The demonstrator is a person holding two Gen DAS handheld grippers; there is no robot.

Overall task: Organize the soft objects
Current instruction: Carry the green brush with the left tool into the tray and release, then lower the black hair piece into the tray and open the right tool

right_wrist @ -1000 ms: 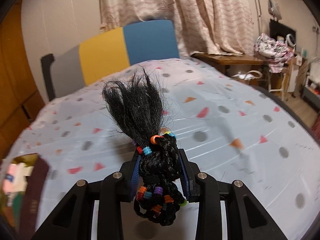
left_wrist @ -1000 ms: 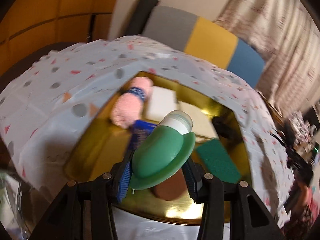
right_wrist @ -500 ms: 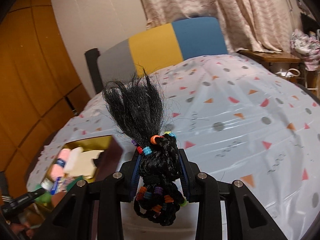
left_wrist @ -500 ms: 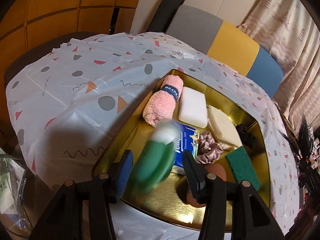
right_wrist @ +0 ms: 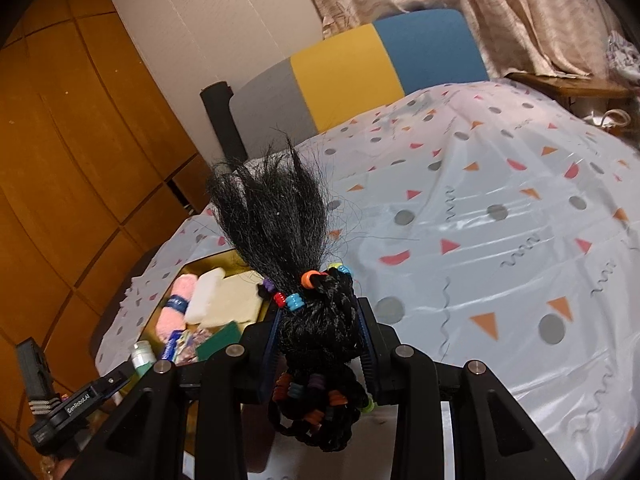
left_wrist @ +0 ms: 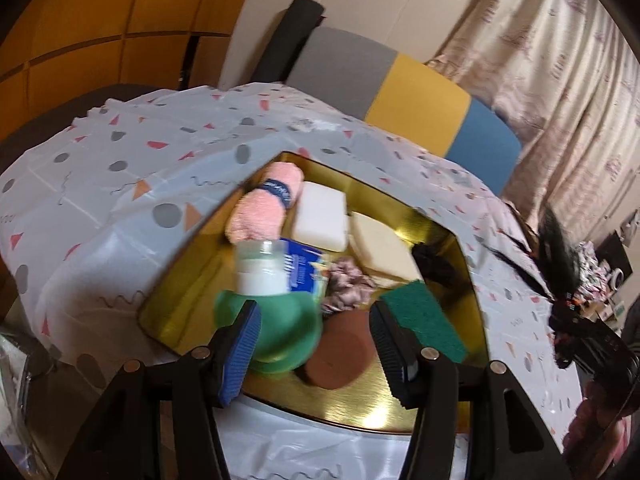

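Note:
My left gripper (left_wrist: 316, 344) hovers over the near end of a gold tray (left_wrist: 440, 396). Its jaws are opening, and a green soft item with a white cap (left_wrist: 280, 332) stands between them, against the left pad and clear of the right one. The tray also holds a pink towel roll (left_wrist: 264, 208), a white sponge (left_wrist: 320, 216), a cream sponge (left_wrist: 380, 248), a scrunchie (left_wrist: 348, 284), a green scouring pad (left_wrist: 424, 324) and a brown round pad (left_wrist: 340, 352). My right gripper (right_wrist: 318, 336) is shut on a black braided hairpiece with coloured beads (right_wrist: 280, 224), right of the tray (right_wrist: 208, 262).
A white tablecloth with coloured shapes (right_wrist: 480, 240) covers the table. A grey, yellow and blue chair back (right_wrist: 360, 68) stands behind it, with wooden panels (right_wrist: 80, 160) to the left and curtains (left_wrist: 540, 60) to the right. A blue packet (left_wrist: 300, 264) and a small black item (left_wrist: 434, 264) lie in the tray.
The left jaws have widened and the green item has slipped from their grip down toward the tray. My right gripper has swung left with the hairpiece, bringing the tray into its view.

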